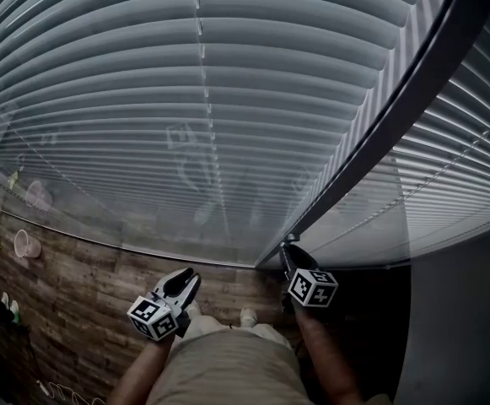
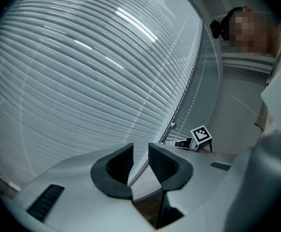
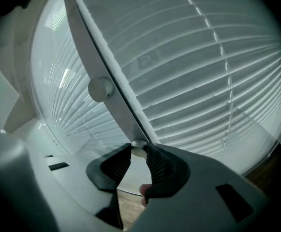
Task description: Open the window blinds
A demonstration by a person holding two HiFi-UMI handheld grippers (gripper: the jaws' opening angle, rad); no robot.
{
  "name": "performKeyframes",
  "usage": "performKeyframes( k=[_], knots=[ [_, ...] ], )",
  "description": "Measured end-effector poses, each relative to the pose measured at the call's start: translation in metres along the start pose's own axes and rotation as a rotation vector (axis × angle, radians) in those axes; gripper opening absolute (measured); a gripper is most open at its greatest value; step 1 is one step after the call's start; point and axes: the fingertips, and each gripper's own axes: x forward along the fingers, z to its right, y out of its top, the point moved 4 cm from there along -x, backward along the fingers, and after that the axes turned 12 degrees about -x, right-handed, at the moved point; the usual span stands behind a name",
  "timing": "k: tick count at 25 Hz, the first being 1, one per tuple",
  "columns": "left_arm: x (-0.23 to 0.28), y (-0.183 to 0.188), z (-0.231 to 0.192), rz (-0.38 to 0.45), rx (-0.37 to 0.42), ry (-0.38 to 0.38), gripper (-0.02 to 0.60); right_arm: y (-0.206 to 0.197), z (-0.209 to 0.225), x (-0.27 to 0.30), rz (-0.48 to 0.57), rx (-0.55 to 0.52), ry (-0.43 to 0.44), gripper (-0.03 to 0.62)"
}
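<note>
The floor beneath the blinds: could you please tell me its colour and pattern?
The floor is brown, in a wood-plank pattern; the head view shows it best.

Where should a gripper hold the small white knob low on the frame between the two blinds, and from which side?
Hold the knob by its round sides, coming from the room side, since it seems to stand out from the frame bar. The right gripper is shut on it that way.

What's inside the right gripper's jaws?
A small white knob at the lower end of the window's frame bar, pinched by the right gripper. Its pads cover the knob's sides and how it joins the bar.
</note>
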Motion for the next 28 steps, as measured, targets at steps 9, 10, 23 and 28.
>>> performKeyframes(
  k=[9,10,23,28],
  knots=[
    [0.003,-0.002,0.0,-0.005,0.001,-0.004,0.106,-0.003,0.013,0.003,0.06,0.34,0.145,0.106],
    [0.004,-0.002,0.0,-0.009,0.006,-0.003,0.106,-0.004,0.014,0.003,0.064,0.377,0.166,0.106],
    [0.01,0.0,0.005,-0.025,0.021,-0.018,0.106,-0.007,0.01,-0.007,0.064,0.292,0.161,0.107],
    [0.01,0.002,0.002,-0.019,0.02,-0.015,0.107,0.0,-0.003,-0.01,0.026,-0.103,0.014,0.167]
  ],
)
